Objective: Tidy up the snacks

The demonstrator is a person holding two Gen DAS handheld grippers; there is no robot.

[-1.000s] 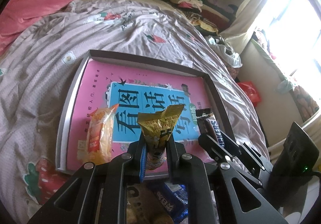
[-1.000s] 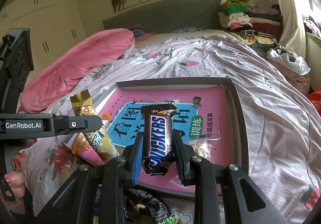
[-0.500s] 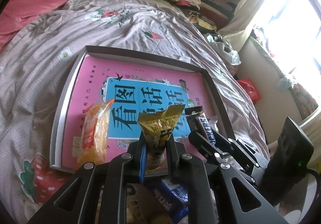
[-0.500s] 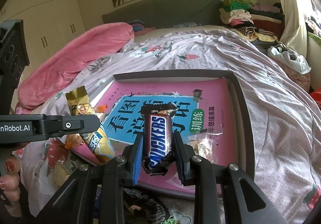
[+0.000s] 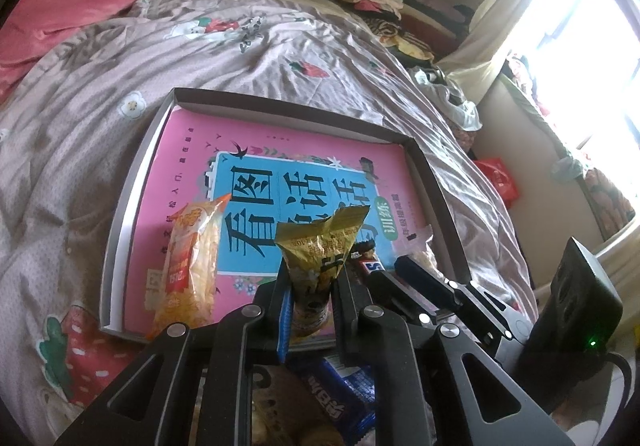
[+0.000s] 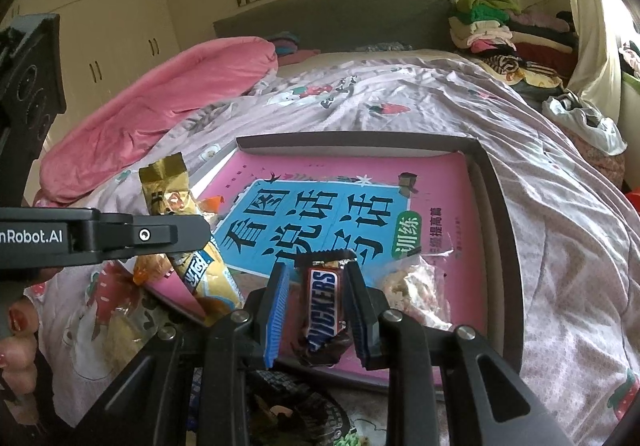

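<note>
A shallow grey tray [image 5: 140,182] lined with a pink and blue book cover lies on the bed; it also shows in the right wrist view [image 6: 496,206]. My left gripper [image 5: 310,286] is shut on a gold snack packet [image 5: 320,246] held upright over the tray's near edge. My right gripper [image 6: 318,286] has its jaws spread, and a Snickers bar [image 6: 324,302] lies between them on the tray, loose. An orange snack bag [image 5: 192,262] lies in the tray's near left. A clear bag of snacks [image 6: 416,286] lies to the right of the Snickers.
More snack packets lie below the grippers at the bed's near edge, among them a blue one [image 5: 332,398]. A pink duvet [image 6: 160,114] lies at the far left, and folded clothes [image 6: 492,22] are piled at the far right. A window [image 5: 580,46] is on the right.
My right gripper has lowered and opened, letting go of the Snickers bar onto the tray. My left gripper still grips the gold packet and has shifted a little over the tray's near edge.
</note>
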